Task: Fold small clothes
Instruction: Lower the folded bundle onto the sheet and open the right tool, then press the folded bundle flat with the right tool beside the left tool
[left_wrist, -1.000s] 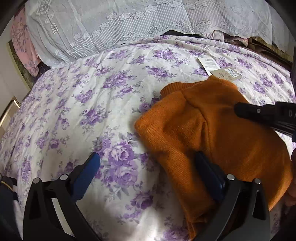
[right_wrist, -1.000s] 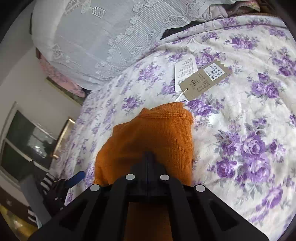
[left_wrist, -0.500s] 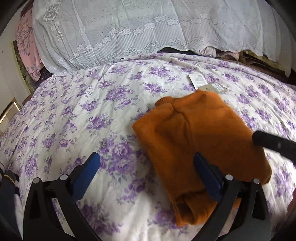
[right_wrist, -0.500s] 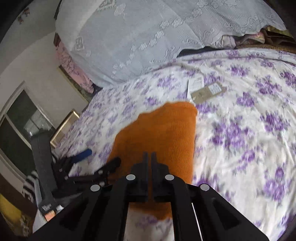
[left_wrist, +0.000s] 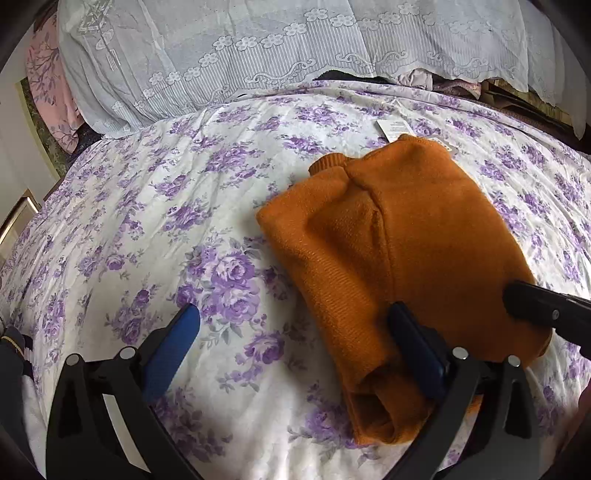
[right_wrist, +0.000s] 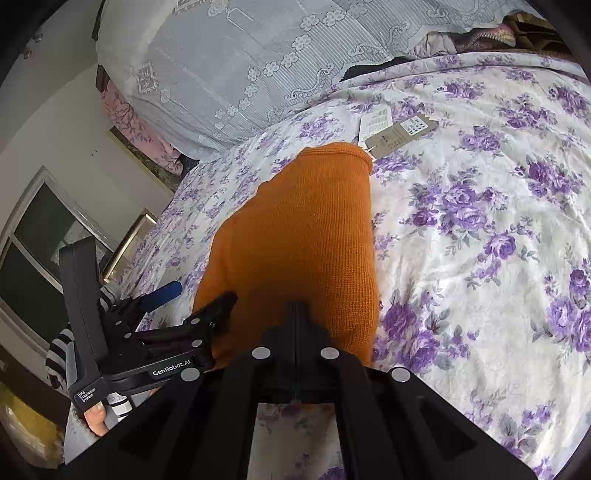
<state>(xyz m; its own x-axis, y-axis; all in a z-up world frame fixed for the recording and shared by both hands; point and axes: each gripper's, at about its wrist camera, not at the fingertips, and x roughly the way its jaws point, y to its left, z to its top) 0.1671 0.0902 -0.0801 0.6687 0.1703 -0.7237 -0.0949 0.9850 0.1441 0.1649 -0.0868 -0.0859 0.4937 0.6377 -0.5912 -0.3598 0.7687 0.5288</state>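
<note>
Here my left hand-held gripper (left_wrist: 291, 338) stands released beside the folded orange sweater (left_wrist: 399, 236) on the bed (left_wrist: 184, 206); my right hand-held gripper (right_wrist: 296, 308) is clenched, empty.

A bed under a purple-flowered sheet (left_wrist: 155, 206), white lace cover (left_wrist: 229, 55) behind, window (right_wrist: 33, 243) in a pale wall.

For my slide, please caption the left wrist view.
Open left gripper over a folded orange sweater on a floral bed.
</note>
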